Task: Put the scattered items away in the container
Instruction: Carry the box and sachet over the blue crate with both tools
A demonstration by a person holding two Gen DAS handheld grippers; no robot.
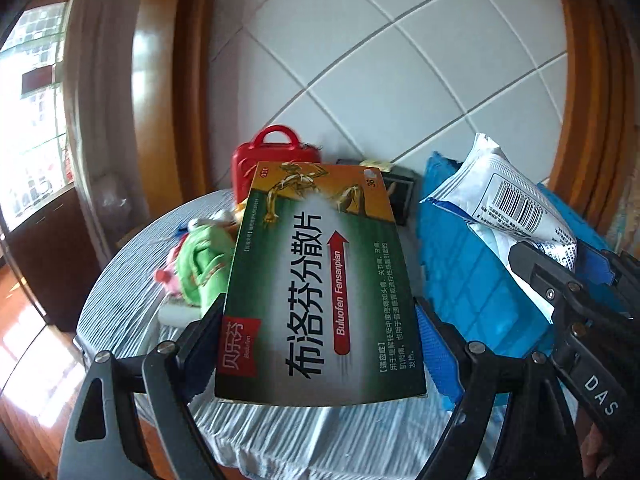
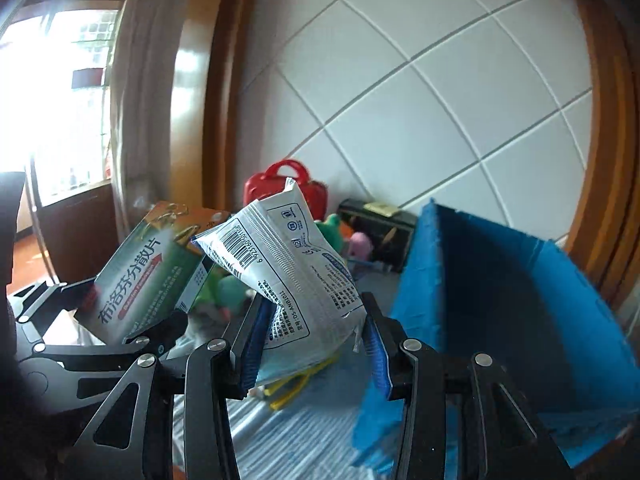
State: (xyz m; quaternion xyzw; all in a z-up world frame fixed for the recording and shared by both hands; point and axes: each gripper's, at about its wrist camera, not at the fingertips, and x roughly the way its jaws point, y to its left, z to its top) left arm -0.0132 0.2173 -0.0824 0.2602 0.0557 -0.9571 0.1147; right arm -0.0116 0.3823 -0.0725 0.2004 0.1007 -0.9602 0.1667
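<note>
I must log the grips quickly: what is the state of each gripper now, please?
Left gripper: closed on the green medicine box.
Right gripper: closed on the white packet.

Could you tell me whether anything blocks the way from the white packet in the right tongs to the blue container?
Nothing visible does: the white packet, clamped in the right tongs, hangs just left of the blue container, whose open interior looks clear.

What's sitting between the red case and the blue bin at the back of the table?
A black box with a yellow note on top stands between the red case and the blue bin, clearest in the right wrist view.
</note>
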